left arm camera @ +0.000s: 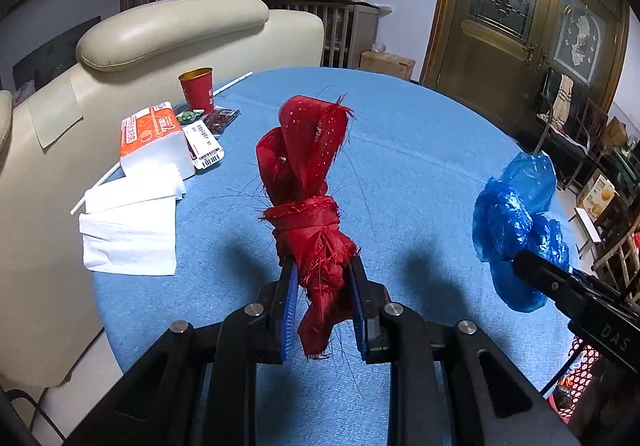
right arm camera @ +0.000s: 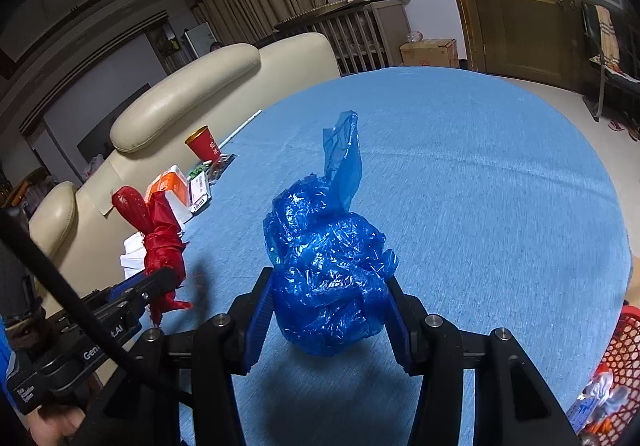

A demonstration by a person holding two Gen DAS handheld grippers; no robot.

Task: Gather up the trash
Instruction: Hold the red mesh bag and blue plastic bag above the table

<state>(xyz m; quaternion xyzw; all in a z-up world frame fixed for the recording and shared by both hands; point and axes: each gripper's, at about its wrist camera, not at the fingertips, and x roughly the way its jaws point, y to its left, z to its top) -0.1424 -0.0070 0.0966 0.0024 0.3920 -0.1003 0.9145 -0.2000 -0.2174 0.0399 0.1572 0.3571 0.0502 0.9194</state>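
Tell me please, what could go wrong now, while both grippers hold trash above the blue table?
1. The red ribbon bundle sheds loose threads; strands may drop or snag in the left gripper.
2. The crumpled blue plastic bag bulges well beyond the right gripper and looks slippery, so it might slide out.
3. The red basket sits off the table's right edge; a release too early would likely miss it.

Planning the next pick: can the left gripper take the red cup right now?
Probably not. The left gripper is shut on the red fabric bundle, so its jaws are occupied. The red cup stands unobstructed at the table's far-left edge.
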